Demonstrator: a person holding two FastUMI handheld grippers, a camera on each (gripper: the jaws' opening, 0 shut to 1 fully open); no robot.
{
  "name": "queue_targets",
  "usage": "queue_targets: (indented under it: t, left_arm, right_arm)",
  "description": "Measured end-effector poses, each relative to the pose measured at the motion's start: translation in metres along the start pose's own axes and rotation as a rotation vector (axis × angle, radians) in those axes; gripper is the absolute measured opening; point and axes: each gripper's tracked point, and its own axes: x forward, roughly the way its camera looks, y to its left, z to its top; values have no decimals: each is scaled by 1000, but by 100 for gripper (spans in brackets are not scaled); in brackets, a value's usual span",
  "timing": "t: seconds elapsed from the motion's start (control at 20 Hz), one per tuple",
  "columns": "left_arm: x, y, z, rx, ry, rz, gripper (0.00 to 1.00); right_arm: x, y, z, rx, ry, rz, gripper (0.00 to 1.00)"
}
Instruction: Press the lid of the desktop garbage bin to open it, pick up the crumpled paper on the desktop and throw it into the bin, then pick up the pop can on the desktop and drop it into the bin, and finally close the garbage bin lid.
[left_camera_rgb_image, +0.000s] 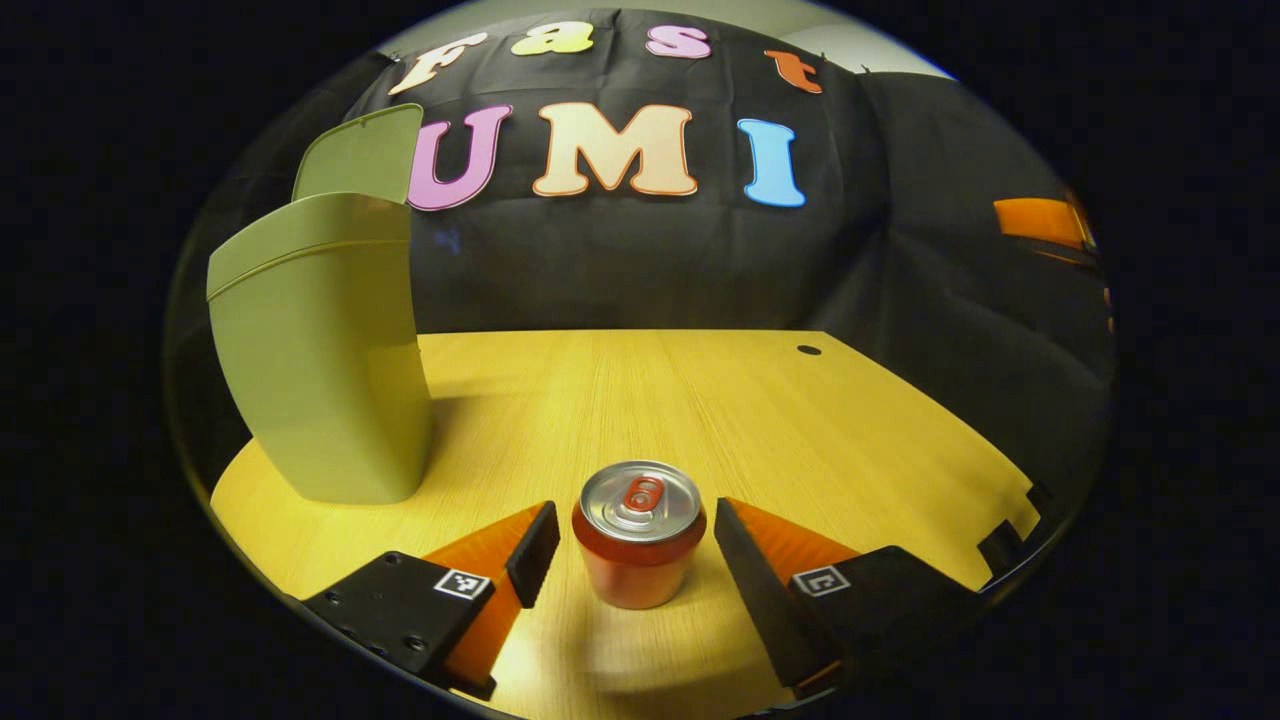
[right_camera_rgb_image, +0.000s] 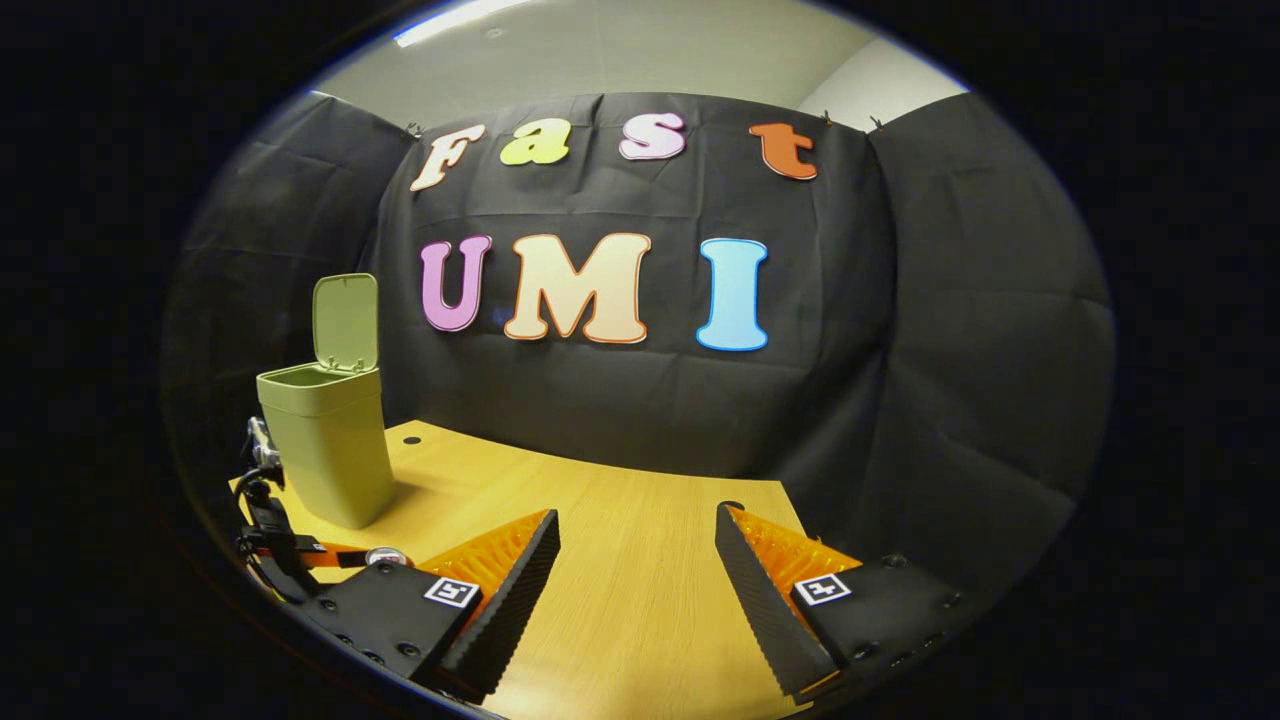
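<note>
A red pop can (left_camera_rgb_image: 638, 560) with a silver top stands upright on the wooden desktop (left_camera_rgb_image: 700, 400). It sits between the fingers of my left gripper (left_camera_rgb_image: 633, 508), which is open, with a small gap on each side of the can. The green bin (left_camera_rgb_image: 320, 370) stands to the left, a little farther back, its lid (left_camera_rgb_image: 362, 152) raised. In the right gripper view the bin (right_camera_rgb_image: 330, 450) is at the far left with its lid (right_camera_rgb_image: 346, 322) upright. The can's top (right_camera_rgb_image: 388, 555) shows by the left gripper (right_camera_rgb_image: 275, 535) below the bin. My right gripper (right_camera_rgb_image: 636, 515) is open over bare desktop, holding nothing.
A small dark cable hole (left_camera_rgb_image: 808, 350) lies near the desktop's far edge. The desktop's right edge (left_camera_rgb_image: 1000, 500) curves off toward the black cloth wall. An orange object (left_camera_rgb_image: 1040, 220) shows at the far right, beyond the cloth.
</note>
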Motion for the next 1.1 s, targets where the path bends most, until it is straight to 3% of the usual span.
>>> queue_targets:
  t: [0.05,0.8,1.1]
  left_arm:
    - [5,-2,2,-5,-2,-20,76]
    - [-2,38,130,56,-181,-59,76]
    - [-11,70,195,73,-285,-33,75]
  right_arm:
    - [-1,4,-1,-3,0,7,98]
    - [9,112,-12,50,31,147,98]
    - [16,141,-7,90,29,170,98]
